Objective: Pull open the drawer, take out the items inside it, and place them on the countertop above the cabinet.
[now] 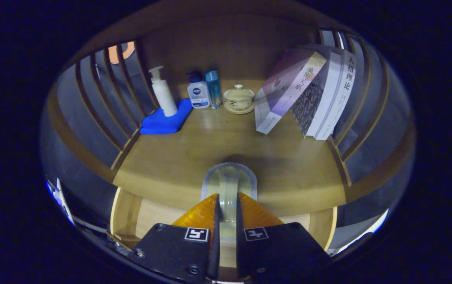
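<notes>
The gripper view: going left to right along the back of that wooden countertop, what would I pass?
Blue cloth with a white pump bottle standing on it → white bottle with a blue cap → slim blue bottle → lidded teacup on a saucer → leaning books. Nearer, the gripper is shut on a pale object.

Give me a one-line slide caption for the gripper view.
Gripper shut on a pale cup above the open drawer, at the countertop edge; bottles, a lidded teacup and leaning books beyond.
</notes>
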`<state>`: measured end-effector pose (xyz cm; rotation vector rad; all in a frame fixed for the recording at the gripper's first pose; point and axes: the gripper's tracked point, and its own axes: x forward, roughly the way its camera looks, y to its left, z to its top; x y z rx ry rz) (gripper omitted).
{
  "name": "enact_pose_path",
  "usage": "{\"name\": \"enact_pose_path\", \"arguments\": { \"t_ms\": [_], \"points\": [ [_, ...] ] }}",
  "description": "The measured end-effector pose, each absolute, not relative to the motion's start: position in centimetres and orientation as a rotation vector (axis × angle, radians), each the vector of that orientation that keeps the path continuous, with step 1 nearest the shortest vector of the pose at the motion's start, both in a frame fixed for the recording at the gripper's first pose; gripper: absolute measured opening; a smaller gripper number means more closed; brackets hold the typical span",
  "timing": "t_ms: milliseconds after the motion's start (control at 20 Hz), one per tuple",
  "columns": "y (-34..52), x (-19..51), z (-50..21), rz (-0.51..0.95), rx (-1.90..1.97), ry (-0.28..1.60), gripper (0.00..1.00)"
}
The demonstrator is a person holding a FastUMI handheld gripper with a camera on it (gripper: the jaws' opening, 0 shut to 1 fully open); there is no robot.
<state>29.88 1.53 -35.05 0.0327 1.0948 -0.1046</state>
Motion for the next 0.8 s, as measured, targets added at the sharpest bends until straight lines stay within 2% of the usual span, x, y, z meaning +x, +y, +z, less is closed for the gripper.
{"name": "enact_pose_path", "arguments": {
  "t_ms": [800],
  "points": [
    [1.5, 38.8, -38.2, -0.174, 0.012, 1.119, 0.20]
  ]
}}
